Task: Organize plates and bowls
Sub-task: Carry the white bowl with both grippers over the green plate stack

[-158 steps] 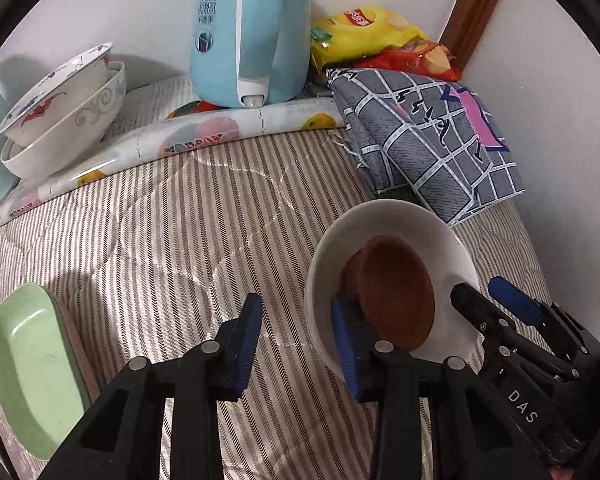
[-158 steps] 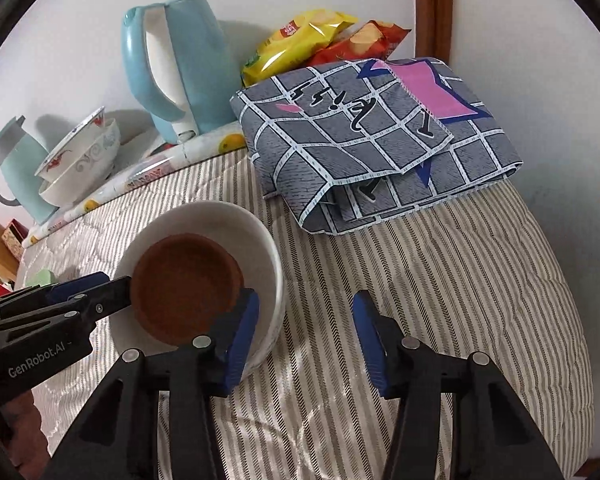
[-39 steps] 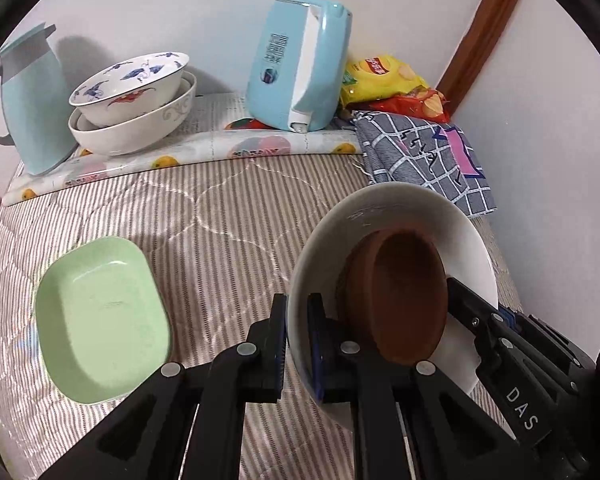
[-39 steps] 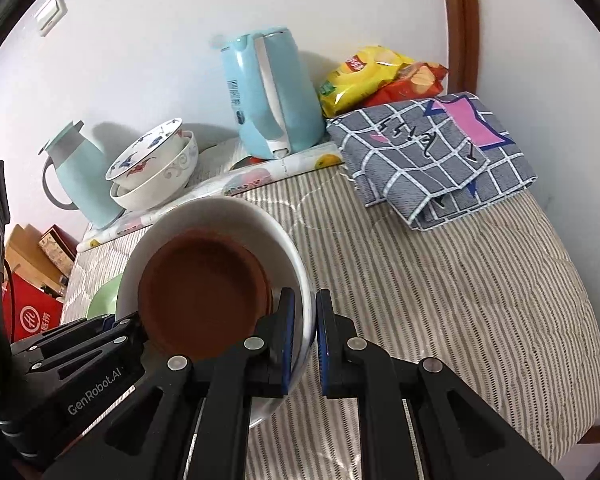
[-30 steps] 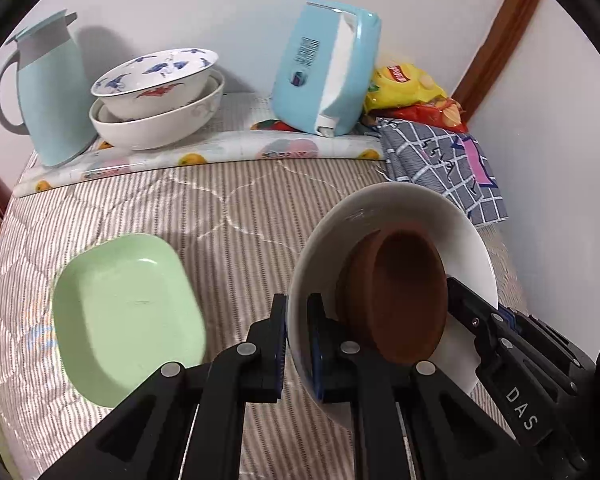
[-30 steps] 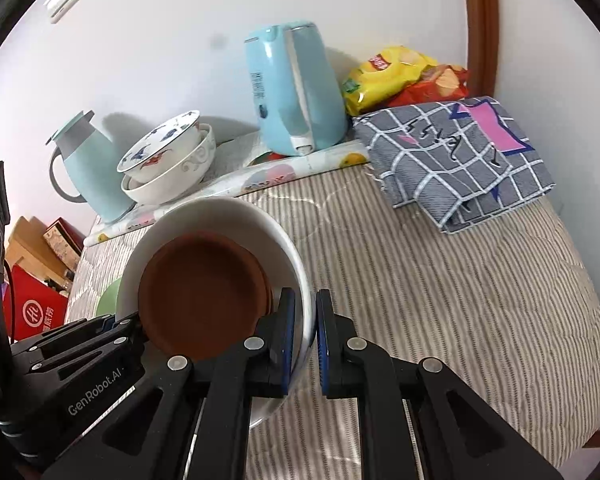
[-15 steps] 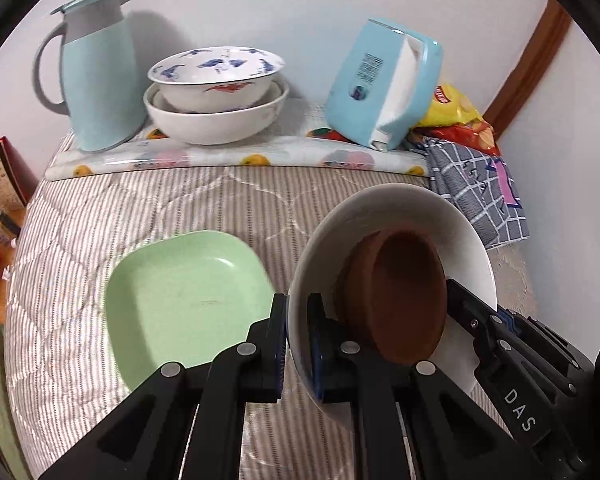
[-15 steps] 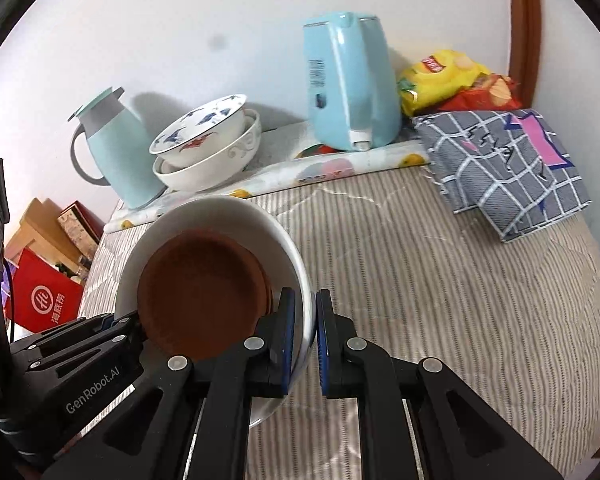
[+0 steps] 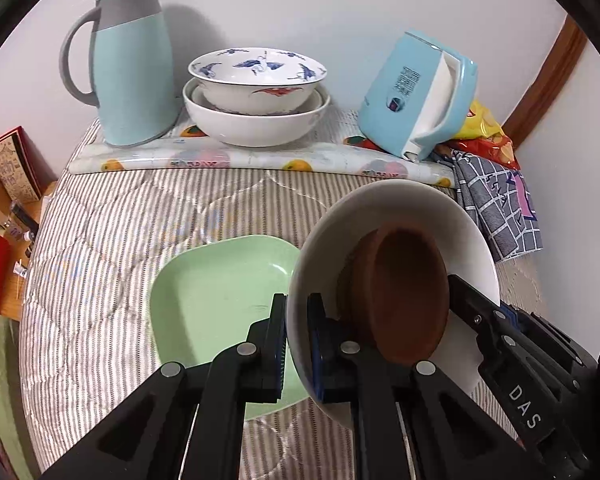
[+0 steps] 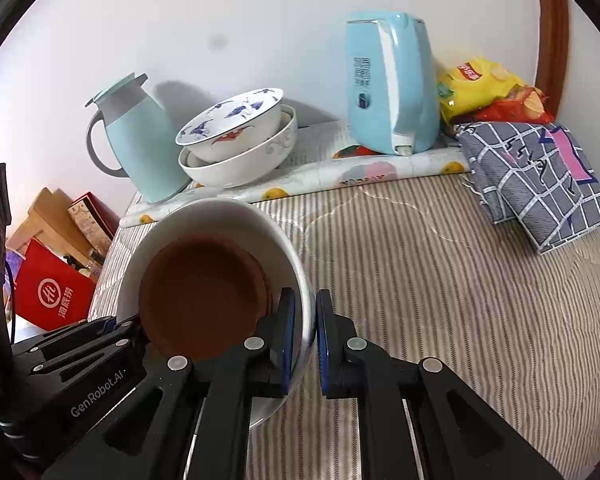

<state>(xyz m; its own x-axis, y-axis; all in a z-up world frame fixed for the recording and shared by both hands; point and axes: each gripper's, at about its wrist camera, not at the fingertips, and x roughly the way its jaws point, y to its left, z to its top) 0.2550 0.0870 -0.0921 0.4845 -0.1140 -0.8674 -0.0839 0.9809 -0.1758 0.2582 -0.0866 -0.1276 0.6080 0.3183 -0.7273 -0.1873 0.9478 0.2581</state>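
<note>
A white bowl with a brown dish inside is held in the air, tilted. My left gripper is shut on its left rim. My right gripper is shut on its right rim; the bowl and brown dish show there too. A green square plate lies on the striped bed cover just below and left of the bowl. Two stacked patterned bowls stand at the back; they also show in the right wrist view.
A pale blue jug stands back left, a blue kettle back right. Snack bags and a folded checked cloth lie at the right by the wall. Boxes and a red bag sit beyond the bed's left edge.
Both grippers closed on the bowl's rims, lifted it with the brown dish and carried it left. It now hangs beside and partly over the green plate.
</note>
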